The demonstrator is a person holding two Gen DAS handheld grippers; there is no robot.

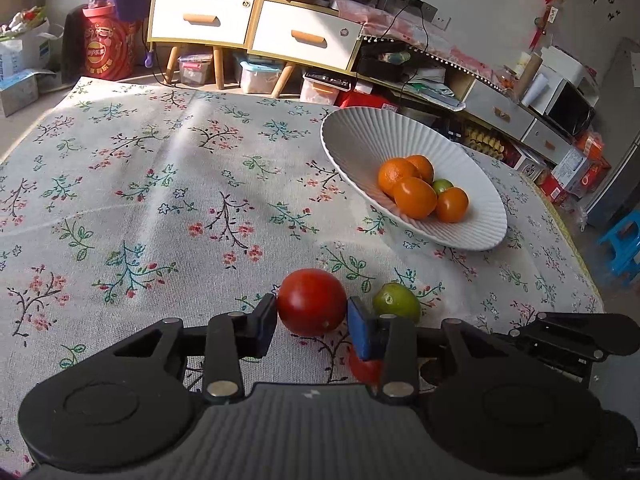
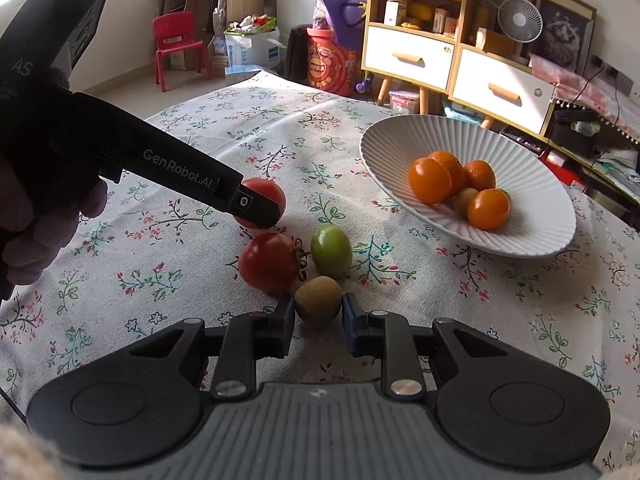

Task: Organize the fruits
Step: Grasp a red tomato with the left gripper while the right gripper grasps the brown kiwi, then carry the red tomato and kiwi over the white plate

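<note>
Since both fruits are already pinched at their widest girth, we judge the grips well placed. Our left tongs (image 1: 312, 320) are clenched on a round, glossy red tomato (image 1: 312, 307) resting on the floral-cloth counter (image 1: 160, 200), on the near side of the white ribbed oval bowl (image 1: 360, 136). Our right tongs (image 2: 319, 318) are clenched on a small, dull brown-green round fruit (image 2: 319, 306), also on the cloth, nearer to us than the bowl. Seen from the right wrist, a second red tomato with a dried stem (image 2: 272, 262) and a smooth green round fruit (image 2: 331, 256) lie just beside that brown one, between it and the bowl.

We expect the tomato to be light, thin-skinned and slick, soft enough to bruise or split under a hard squeeze, so the pads should press only across its middle, clear of the stem end. The brown fruit looks firmer and matte, less likely to slip, yet small enough to roll out if the pads sit off centre. Inside the bowl, several orange citrus fruits (image 2: 430, 180) are heaped towards one end, so the bare ribbed end looks the safer landing.
</note>
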